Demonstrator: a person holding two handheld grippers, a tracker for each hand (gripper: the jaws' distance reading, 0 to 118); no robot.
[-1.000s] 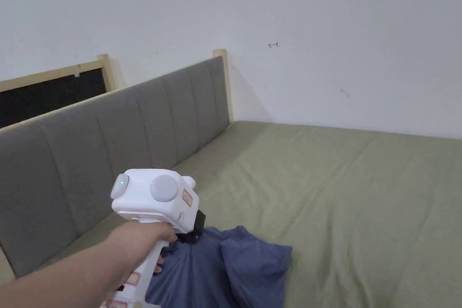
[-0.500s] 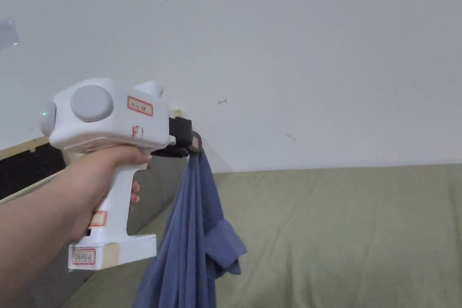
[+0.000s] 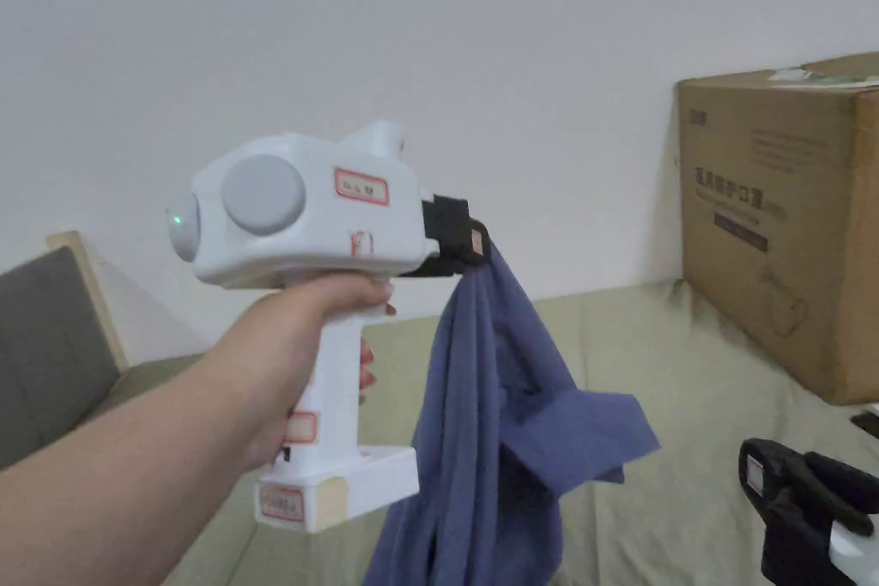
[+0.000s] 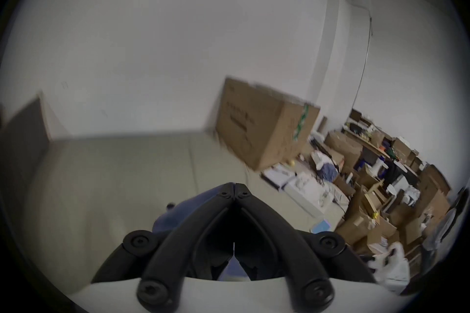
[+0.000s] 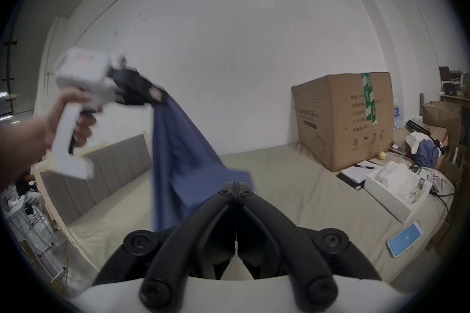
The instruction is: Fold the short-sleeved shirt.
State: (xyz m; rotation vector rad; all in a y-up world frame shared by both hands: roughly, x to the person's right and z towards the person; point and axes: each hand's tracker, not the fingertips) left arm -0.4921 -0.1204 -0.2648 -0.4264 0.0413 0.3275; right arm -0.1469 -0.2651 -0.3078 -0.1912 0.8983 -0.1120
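**Shirt aloft, one pinch holding it**

The white pistol-grip left gripper (image 3: 477, 243) clamps a bunched edge of the soft blue short-sleeved shirt (image 3: 498, 407), dangling in long folds above the olive-green bed sheet (image 3: 687, 356). Thin cloth could slip out. The black-jawed right gripper (image 5: 236, 185) sits clenched on nothing, below the shirt.

We see printed lines on the cardboard box (image 3: 777, 219), too small to read, red-bordered stickers on the left gripper (image 3: 476, 246), their writing too faint.
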